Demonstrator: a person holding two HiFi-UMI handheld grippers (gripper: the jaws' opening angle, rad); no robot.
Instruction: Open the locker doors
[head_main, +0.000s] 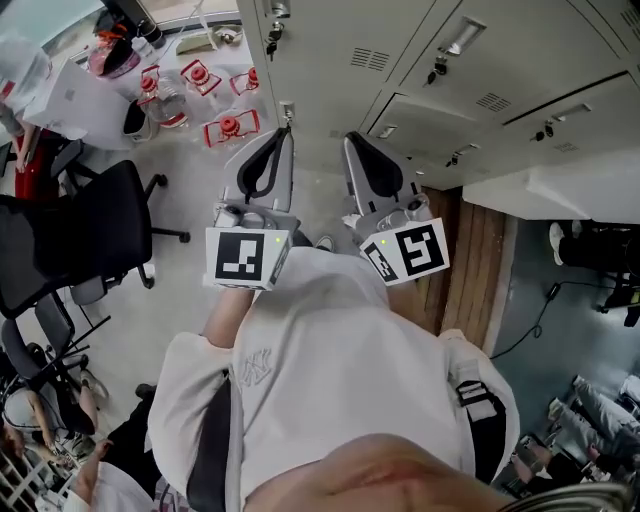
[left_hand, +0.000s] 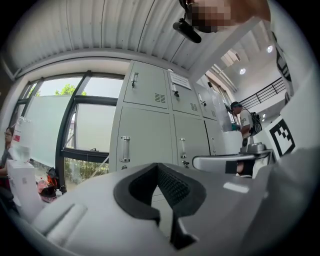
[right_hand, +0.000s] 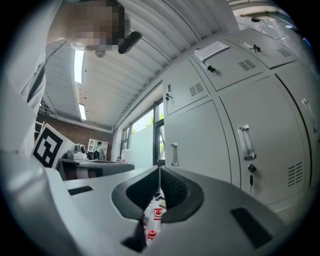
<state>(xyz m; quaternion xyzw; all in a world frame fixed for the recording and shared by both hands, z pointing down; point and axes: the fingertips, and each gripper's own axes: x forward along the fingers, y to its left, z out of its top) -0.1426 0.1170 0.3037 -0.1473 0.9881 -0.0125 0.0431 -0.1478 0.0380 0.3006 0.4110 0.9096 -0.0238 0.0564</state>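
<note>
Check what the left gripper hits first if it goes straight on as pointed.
Probably the lower locker door, just right of its handle. The left gripper is shut and empty, and nothing shows between it and the door. How far off the door stands is unclear.

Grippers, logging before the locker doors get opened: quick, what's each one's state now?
Left gripper: closed, holding nothing.
Right gripper: closed, holding nothing.
</note>
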